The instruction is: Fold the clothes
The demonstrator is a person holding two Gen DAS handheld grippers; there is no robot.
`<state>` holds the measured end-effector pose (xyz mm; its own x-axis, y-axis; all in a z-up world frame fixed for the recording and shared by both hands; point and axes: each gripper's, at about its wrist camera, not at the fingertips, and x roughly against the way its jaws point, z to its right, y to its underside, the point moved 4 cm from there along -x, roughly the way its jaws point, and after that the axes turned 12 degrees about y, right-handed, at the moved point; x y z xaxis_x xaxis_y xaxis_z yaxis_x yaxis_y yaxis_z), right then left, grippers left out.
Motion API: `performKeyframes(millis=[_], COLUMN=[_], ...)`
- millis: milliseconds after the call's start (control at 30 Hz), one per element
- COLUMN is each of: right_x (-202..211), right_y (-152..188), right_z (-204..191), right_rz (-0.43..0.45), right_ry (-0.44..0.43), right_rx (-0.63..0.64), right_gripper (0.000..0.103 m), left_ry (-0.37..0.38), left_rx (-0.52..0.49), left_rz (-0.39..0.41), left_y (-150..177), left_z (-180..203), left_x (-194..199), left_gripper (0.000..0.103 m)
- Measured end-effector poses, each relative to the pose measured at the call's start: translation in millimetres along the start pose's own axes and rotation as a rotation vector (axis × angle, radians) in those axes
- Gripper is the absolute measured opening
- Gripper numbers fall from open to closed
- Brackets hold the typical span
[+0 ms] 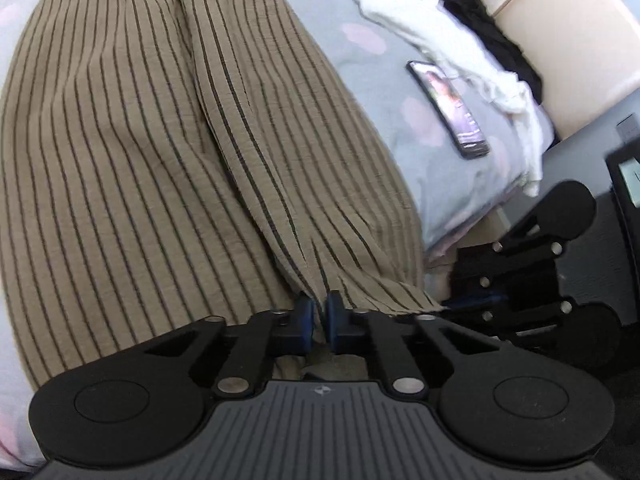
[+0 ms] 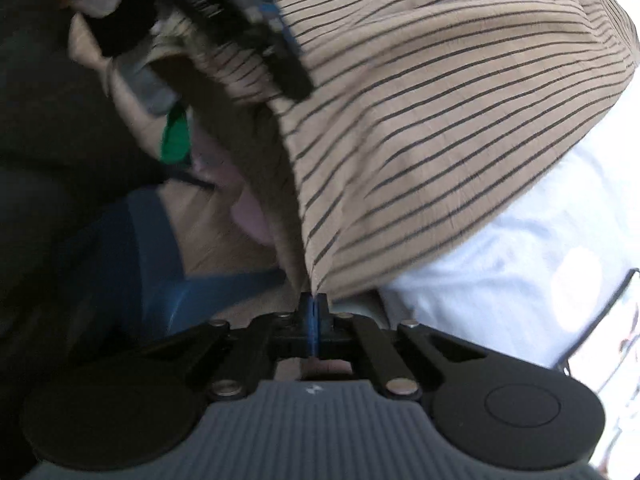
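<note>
- Blue-padded left gripper [image 1: 319, 311] pinches the hem of the striped trousers [image 1: 160, 140], ready to lift it for a fold
- right gripper [image 2: 314, 308] is clamped, apparently on a corner
- trousers lie spread on the bedsheet [image 1: 372, 80], phone [image 1: 448, 108] beside

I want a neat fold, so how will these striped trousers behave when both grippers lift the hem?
The striped trousers will probably hang limp: the cloth already creases and gathers where the left gripper pinches it. They look thin and crinkled, so likely light. The right gripper holds a narrow bunch, so the hem between may sag.
</note>
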<state>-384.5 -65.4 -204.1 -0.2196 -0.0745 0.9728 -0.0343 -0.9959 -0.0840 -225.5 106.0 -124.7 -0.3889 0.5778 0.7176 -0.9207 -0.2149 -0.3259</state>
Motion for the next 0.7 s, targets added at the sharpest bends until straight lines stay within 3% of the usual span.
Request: performKeyframes(millis=[67, 200, 500, 700], right_x=[8.9, 10.1, -22.8, -27.6], right_y=[5.8, 7.0, -0.4, 0.1], right_z=[-2.0, -6.3, -7.7, -4.8], right_rz=[-0.020, -0.033, -0.069, -0.089], right_ry=[0.003, -0.025, -0.039, -0.040], right_rx=[0.023, 0.022, -0.010, -0.018], right_gripper=[0.000, 0.000, 0.000, 0.005], left_ry=[0.034, -0.014, -0.065, -0.097], left_rx=[-0.003, -0.010, 0.028, -0.019], left_rz=[-0.015, -0.091, -0.141, -0.193], left_y=[2.7, 14.4, 27.1, 32.6], left_z=[3.5, -1.3, -19.9, -10.9], left_x=[0.2, -10.2, -19.0, -21.2], left_gripper=[0.001, 0.000, 0.000, 0.000])
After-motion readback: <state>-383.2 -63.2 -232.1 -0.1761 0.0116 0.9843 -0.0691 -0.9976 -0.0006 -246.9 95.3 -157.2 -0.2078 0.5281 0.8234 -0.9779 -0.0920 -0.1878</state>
